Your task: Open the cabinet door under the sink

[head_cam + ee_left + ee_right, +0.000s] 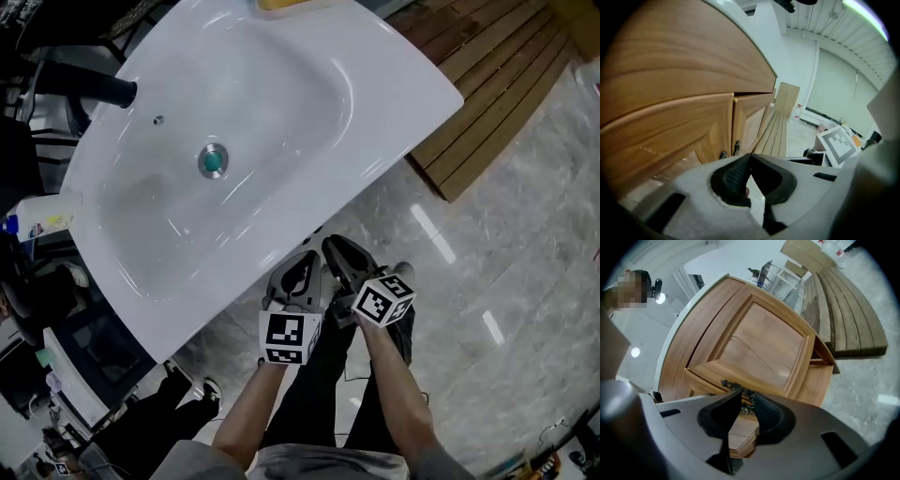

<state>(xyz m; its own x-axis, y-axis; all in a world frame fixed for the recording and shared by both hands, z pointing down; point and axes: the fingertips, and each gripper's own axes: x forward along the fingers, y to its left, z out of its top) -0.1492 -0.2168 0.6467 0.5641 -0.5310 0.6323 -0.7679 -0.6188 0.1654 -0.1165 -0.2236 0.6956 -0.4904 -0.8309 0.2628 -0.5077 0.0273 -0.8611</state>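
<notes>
Below the white sink [281, 225] stands a wooden cabinet with two panelled doors [684, 136]. In the left gripper view the doors lie flush, their dark metal handles [736, 148] side by side at the seam. My right gripper [747, 399] points at one door [759, 343]. Its jaws stand apart, and the ornate handle [733, 385] shows just past the tips, whether touched I cannot tell. My left gripper [749, 157] has its tips together with nothing in it, near the seam. In the head view both grippers, left [300, 272] and right [342, 253], sit close together under the sink's front rim.
A slatted wooden platform [487, 84] lies on the marble floor to the cabinet's right, with a cardboard box [787, 98] behind it. A black faucet [94, 89] and a bottle [37, 220] are at the sink's far side. The sink rim overhangs both grippers.
</notes>
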